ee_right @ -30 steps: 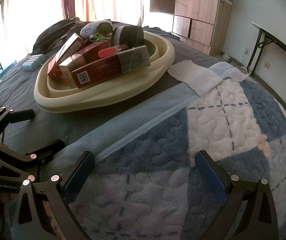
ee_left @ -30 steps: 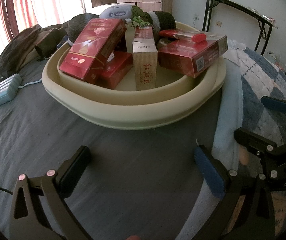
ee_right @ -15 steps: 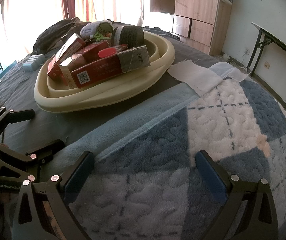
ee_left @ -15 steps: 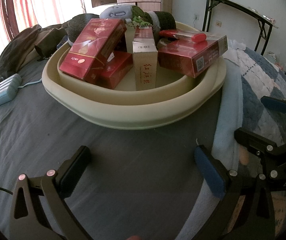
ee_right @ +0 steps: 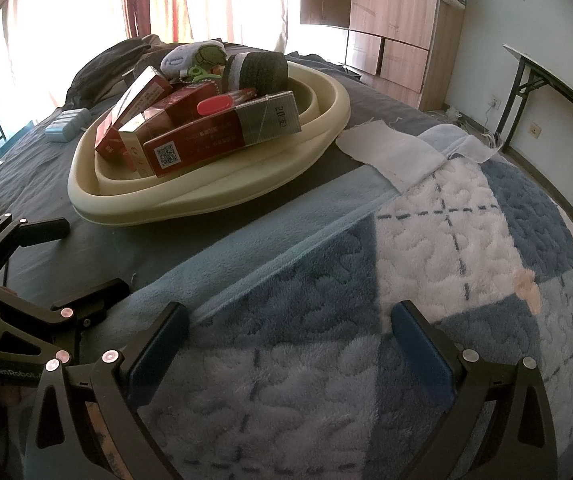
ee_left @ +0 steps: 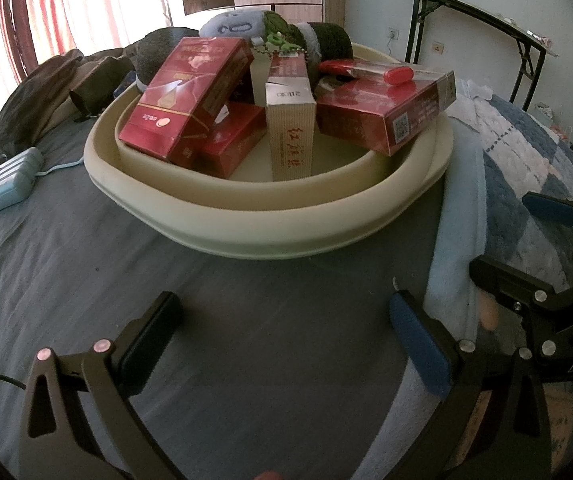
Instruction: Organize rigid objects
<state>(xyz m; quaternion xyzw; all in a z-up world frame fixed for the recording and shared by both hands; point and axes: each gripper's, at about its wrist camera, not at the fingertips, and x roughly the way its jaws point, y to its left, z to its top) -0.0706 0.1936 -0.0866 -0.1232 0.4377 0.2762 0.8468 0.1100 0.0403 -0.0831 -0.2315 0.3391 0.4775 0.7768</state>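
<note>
Both my grippers, left (ee_left: 284, 314) and right (ee_right: 284, 322), gape wide and empty; the box-filled basin (ee_left: 270, 220) sits ahead on the bed (ee_left: 86, 264).

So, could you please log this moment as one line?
left gripper: open, empty | right gripper: open, empty | boxes: in basin

It's all sitting on a bed with a dark grey sheet (ee_left: 86, 264). Directly on the sheet: a cream basin (ee_left: 270, 232), a small light-blue gadget (ee_left: 10, 180) off beside it, a white cloth (ee_right: 390, 152), and a blue-and-white plaid fleece blanket (ee_right: 406, 272).
</note>
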